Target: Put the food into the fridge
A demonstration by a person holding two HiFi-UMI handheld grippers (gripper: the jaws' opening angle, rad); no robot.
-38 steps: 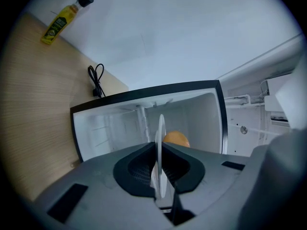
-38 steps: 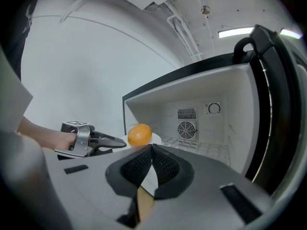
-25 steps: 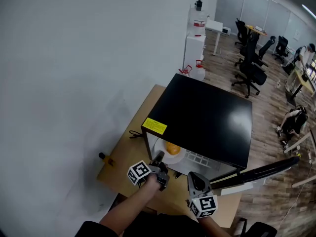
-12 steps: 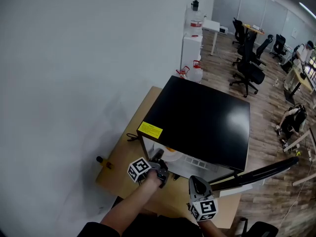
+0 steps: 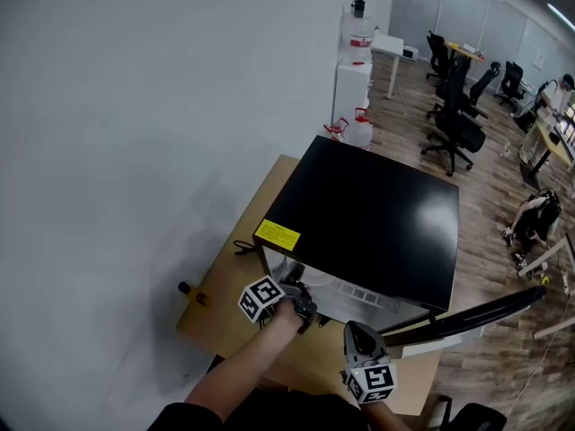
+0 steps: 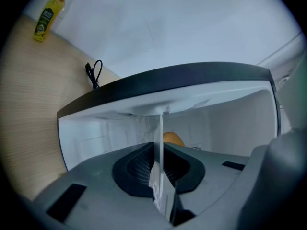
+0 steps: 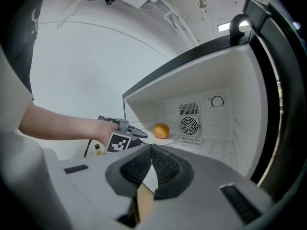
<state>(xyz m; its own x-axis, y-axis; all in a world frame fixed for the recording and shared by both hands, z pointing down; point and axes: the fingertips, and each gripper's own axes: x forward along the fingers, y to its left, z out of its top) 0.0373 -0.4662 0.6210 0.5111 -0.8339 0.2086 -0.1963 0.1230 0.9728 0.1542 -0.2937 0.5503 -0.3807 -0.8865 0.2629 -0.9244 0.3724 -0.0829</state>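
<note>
Jaws shut: left gripper [image 6: 157, 147], right gripper [image 7: 151, 147]; fridge [image 5: 377, 214] on table [image 5: 229, 285].

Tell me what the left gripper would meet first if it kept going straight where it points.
The left gripper is shut on the plate, the orange just ahead on it. Both would travel along, so probably the fridge back wall.
</note>
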